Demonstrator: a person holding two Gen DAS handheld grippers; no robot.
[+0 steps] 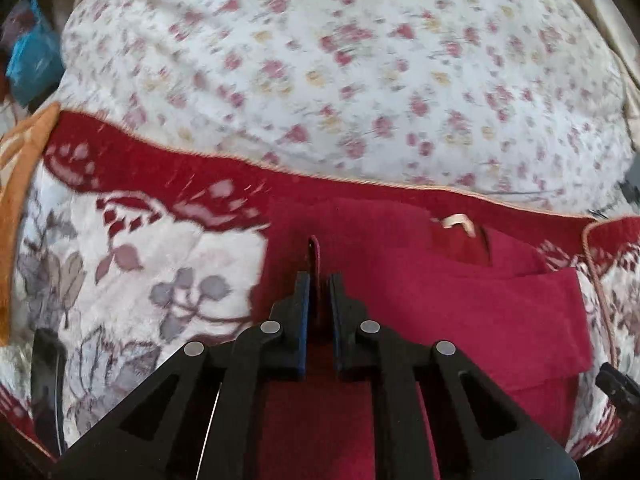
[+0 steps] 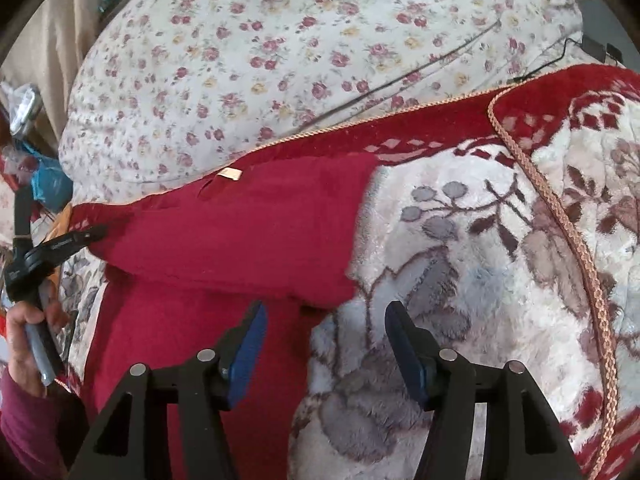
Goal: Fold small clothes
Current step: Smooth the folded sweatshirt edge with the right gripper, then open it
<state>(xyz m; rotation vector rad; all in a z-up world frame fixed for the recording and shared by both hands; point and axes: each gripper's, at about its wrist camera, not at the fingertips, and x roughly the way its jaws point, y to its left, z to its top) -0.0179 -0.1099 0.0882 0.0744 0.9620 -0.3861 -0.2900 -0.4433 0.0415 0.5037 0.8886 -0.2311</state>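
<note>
Spread across the bed is a plush blanket (image 2: 460,240), cream with grey leaves and a deep red border edged in braided cord. Beyond it lies a white quilt (image 1: 320,60) sprinkled with small pink roses. On the blanket rests the garment I am folding, a small dark red garment (image 2: 248,232), laid out with one part doubled over another and a pale label (image 2: 229,175) showing near its far edge.

My left claw (image 1: 319,280) is pressed together on a raised fold of that red fabric; a narrow pleat of cloth stands up between the blue pads (image 1: 304,312). In the right wrist view I see that same tool off to the left, gripped by my hand (image 2: 24,344), its tip at the garment's left edge.

My right claw (image 2: 324,332) is spread, its fingers apart above the spot where the garment's near right edge meets the blanket, with nothing pinched between them.
</note>
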